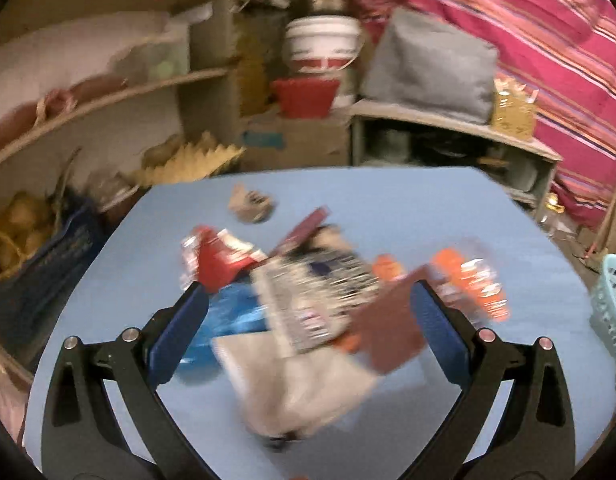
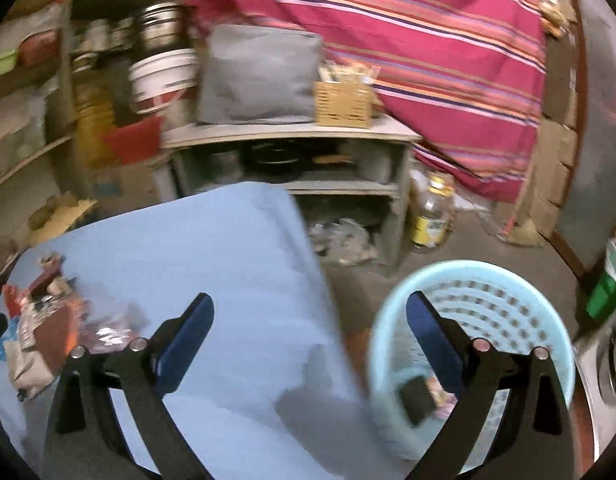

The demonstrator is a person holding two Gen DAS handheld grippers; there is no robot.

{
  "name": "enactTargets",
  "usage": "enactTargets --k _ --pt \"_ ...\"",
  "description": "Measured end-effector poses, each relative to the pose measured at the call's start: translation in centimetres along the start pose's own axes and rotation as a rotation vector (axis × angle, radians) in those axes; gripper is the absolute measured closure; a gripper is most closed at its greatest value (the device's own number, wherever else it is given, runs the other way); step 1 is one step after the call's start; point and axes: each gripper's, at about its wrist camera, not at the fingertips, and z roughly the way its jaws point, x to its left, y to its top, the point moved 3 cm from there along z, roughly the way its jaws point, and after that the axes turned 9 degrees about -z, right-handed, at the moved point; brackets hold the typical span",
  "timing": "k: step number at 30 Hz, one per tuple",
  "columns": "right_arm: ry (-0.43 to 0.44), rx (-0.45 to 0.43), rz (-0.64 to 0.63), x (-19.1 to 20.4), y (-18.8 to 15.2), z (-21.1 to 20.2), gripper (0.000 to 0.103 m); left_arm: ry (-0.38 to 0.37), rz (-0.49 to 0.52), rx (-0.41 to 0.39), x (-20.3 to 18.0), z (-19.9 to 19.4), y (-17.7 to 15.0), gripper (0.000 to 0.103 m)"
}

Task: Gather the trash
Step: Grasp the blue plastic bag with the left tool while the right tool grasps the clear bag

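A blurred pile of trash lies on the blue table (image 1: 427,216): a printed wrapper (image 1: 319,292), a red wrapper (image 1: 218,260), a blue wrapper (image 1: 228,316), an orange wrapper (image 1: 479,284), a brown card (image 1: 387,328) and a pale bag (image 1: 300,384). A crumpled paper (image 1: 252,204) sits apart, farther back. My left gripper (image 1: 309,292) hangs open over the pile, its pads wide on either side. My right gripper (image 2: 309,299) is open and empty above the table's right edge (image 2: 228,248). The light blue basket (image 2: 467,268) stands on the floor beside it, with a dark item (image 2: 417,398) inside. The pile (image 2: 40,332) shows at far left.
Behind the table stands a low grey shelf unit (image 2: 292,132) with a grey cushion (image 2: 260,76) and a wicker box (image 2: 343,104). A white bucket (image 1: 321,44), a striped red cloth (image 2: 427,40), a floor bottle (image 2: 431,212) and a dark blue crate (image 1: 48,268) surround it.
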Motion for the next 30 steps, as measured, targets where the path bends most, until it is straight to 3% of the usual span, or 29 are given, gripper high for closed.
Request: enactTargets --k 3,9,13,24,27,29,30 --pt "0.051 -0.007 -0.048 4.2 0.4 0.4 0.008 0.053 -0.012 0.012 3.3 0.9 0.1 0.006" --pt "0.174 0.013 -0.092 11.7 0.7 1.5 0.008 0.085 -0.079 0.037 8.3 2.2 0.3 0.006" --pt "0.204 0.032 -0.147 15.5 0.1 2.2 0.008 0.101 -0.099 0.049 10.5 2.6 -0.1 0.006" --pt "0.219 0.125 -0.224 19.6 -1.7 4.4 0.008 0.066 -0.143 0.108 12.5 4.3 -1.2 0.006" --pt "0.231 0.136 -0.229 20.0 -1.6 4.9 0.015 0.047 -0.149 0.138 12.5 5.4 -1.5 0.017" --pt "0.245 0.146 -0.233 20.1 -1.6 5.1 0.033 0.03 -0.152 0.167 12.4 6.2 -1.7 0.027" --pt "0.252 0.151 -0.236 20.1 -1.6 5.2 0.035 0.025 -0.154 0.174 12.3 6.3 -1.8 0.035"
